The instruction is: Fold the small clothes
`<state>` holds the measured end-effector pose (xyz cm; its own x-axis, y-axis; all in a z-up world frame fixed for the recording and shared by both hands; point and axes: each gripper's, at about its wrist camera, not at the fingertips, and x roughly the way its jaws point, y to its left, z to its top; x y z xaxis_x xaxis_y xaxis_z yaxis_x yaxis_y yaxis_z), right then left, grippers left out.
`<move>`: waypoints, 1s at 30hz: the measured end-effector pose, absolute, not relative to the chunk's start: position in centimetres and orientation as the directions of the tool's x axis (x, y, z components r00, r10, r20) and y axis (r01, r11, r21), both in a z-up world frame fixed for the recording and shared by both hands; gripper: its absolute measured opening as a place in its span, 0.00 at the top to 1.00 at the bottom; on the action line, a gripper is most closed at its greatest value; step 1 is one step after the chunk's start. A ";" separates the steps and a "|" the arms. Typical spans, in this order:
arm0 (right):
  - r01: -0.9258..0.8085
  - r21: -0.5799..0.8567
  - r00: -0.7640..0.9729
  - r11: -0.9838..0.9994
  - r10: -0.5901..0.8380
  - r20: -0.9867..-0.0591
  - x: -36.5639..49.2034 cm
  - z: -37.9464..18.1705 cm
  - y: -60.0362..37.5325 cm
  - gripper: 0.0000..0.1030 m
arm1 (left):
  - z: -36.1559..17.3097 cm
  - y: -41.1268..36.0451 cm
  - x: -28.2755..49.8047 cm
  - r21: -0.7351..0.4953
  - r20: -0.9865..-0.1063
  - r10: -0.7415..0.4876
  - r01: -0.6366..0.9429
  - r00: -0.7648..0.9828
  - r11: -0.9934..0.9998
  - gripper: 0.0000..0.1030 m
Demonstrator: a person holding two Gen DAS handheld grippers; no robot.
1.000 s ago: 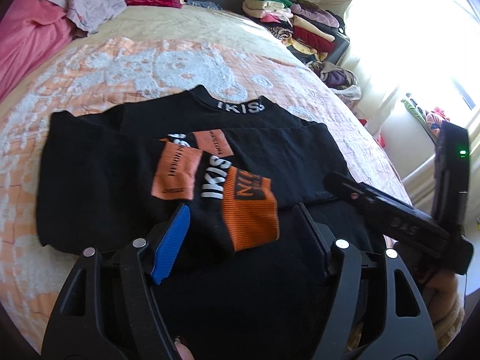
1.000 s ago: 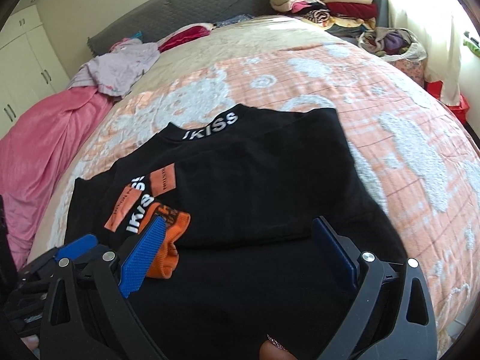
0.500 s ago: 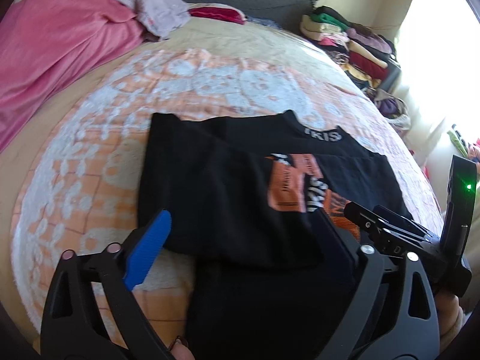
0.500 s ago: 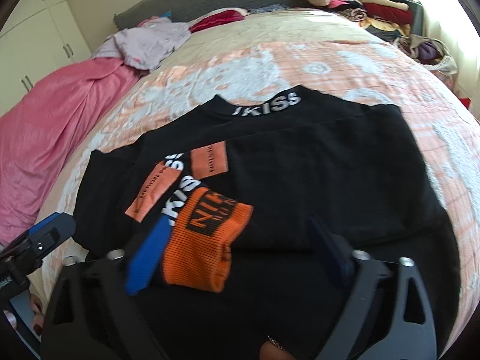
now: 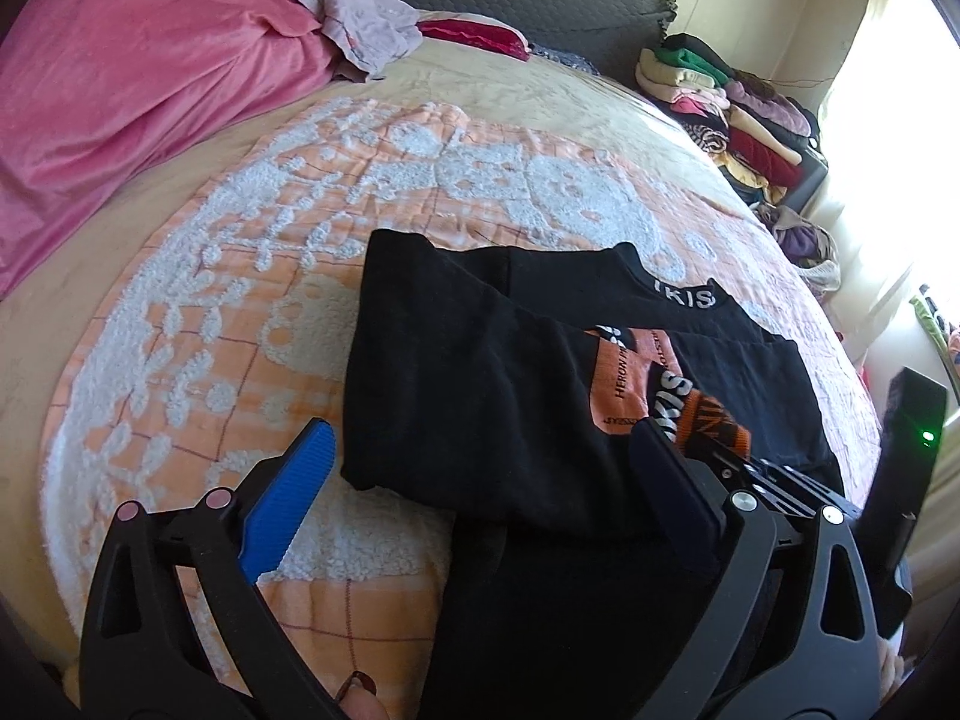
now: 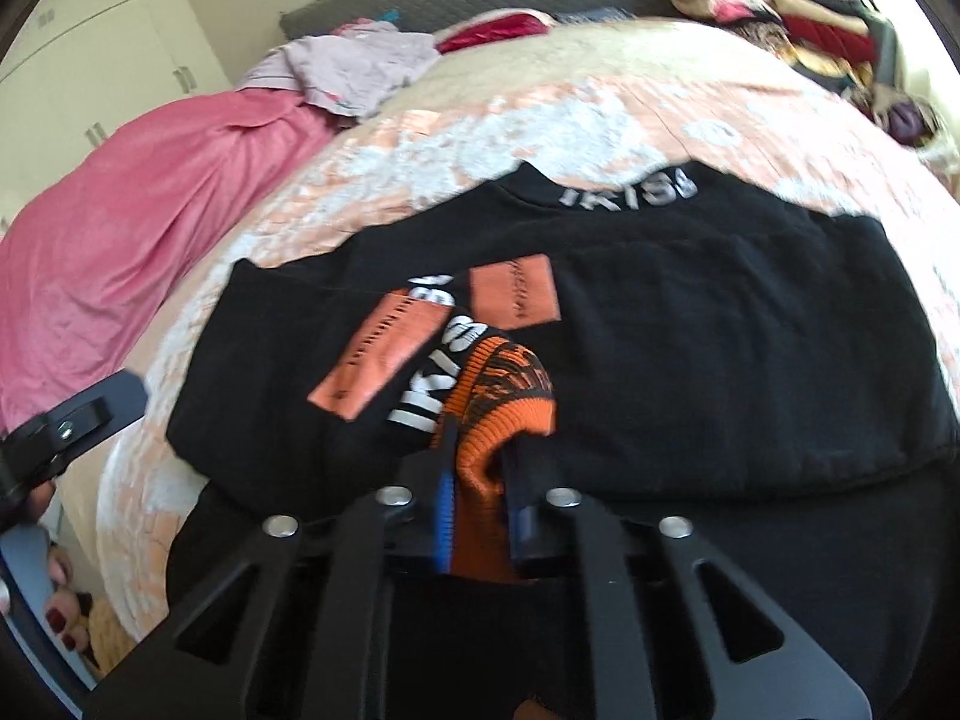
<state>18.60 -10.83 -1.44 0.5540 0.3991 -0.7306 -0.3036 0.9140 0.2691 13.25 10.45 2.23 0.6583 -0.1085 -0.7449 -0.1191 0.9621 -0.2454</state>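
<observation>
A black sweatshirt point(image 5: 480, 372) with a white-lettered collar lies partly folded on the bed; it also shows in the right wrist view point(image 6: 720, 324). Its sleeve with orange patches and an orange ribbed cuff point(image 6: 510, 396) lies across the body. My right gripper point(image 6: 480, 480) is shut on the orange cuff. It shows in the left wrist view point(image 5: 738, 462) at the cuff point(image 5: 714, 426). My left gripper point(image 5: 480, 480) is open and empty, low over the sweatshirt's near left corner.
The bed has an orange and white blanket point(image 5: 300, 276). A pink blanket point(image 5: 120, 78) and lilac clothes point(image 5: 360, 18) lie at the far left. A stack of folded clothes point(image 5: 732, 102) stands at the far right by the bright window.
My right gripper has closed on the orange cuff. My left gripper has swung left, off the sleeve, to the sweatshirt's left edge and stays open.
</observation>
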 end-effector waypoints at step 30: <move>-0.139 0.132 0.775 0.981 0.191 -0.602 19.6 5.0 -21.2 0.93 | 2.7 10.5 13.3 -0.242 -0.748 -0.098 -0.133 0.656 0.961 0.11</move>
<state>19.59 -21.23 5.04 0.7751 0.1910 -0.6023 -0.1391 0.9814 0.1322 13.26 10.46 2.75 0.6560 -0.0975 -0.7484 -0.1330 0.9612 -0.2418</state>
